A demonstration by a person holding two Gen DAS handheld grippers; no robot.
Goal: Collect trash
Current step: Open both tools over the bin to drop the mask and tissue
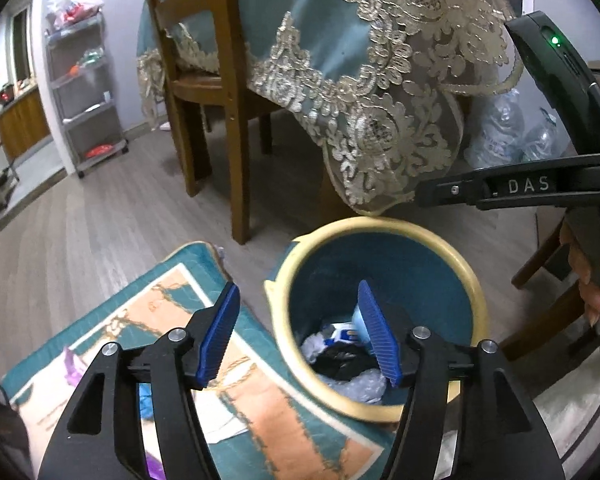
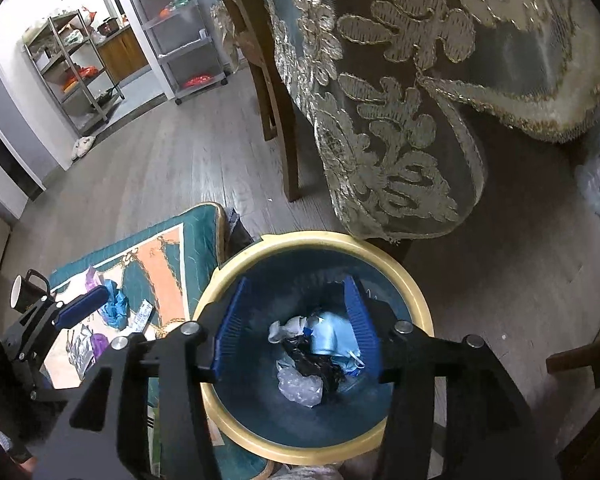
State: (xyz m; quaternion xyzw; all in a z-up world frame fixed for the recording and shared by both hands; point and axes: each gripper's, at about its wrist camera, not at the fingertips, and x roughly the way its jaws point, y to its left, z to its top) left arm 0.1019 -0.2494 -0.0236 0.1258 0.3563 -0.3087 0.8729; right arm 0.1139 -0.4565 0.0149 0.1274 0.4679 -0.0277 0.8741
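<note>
Trash point(image 2: 314, 354) at bottom of teal, cream-rimmed bin point(image 2: 324, 240), directly beneath right gripper point(image 2: 298, 330): crumpled white, black, pale-blue, clear plastic scraps. Both jaws parted, nothing between. Left gripper point(image 1: 298, 334) spans bin's near-left rim, beside rug point(image 1: 168, 292).

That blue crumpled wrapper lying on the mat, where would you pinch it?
Pinch the blue wrapper across its raised bunched middle, coming from above: it lies loose on the flat mat, with folds sticking up and no edge to slip under.
</note>
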